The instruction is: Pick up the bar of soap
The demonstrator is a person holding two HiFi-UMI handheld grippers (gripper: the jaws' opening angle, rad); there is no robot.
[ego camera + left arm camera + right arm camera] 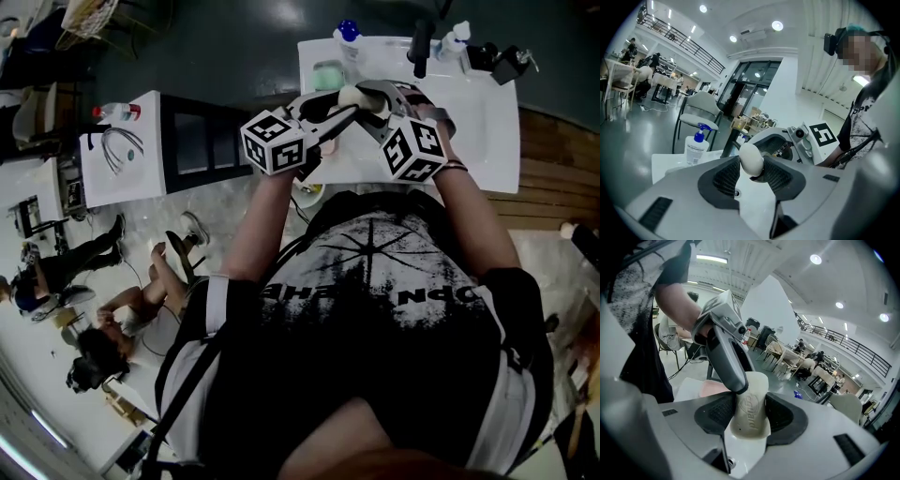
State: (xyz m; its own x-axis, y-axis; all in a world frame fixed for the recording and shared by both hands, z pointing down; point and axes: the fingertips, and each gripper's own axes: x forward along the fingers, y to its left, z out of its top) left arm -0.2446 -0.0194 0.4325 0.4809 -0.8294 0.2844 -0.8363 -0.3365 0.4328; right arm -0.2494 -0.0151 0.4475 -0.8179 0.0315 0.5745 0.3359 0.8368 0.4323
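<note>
Pinches the bar of soap with both grippers at once, over the left half of the white washbasin top. Presses the right gripper onto the bar's 2 broad faces, dark ribbed pads tight against them, bar upright, embossed lettering turned towards that gripper's camera. Clamps the left gripper on the bar's upper end from the opposite side, so that its own view shows the bar end-on, as a white oval wedged between the pads. Crosses the 2 sets of jaws at the soap, tips just beside each other, marker cubes turned up towards the head camera. Stands at the near edge of the top, arms bent in. Farther back: blue-pump bottle at the far left corner, pale green dish just beside it, dark tap on the far edge.
</note>
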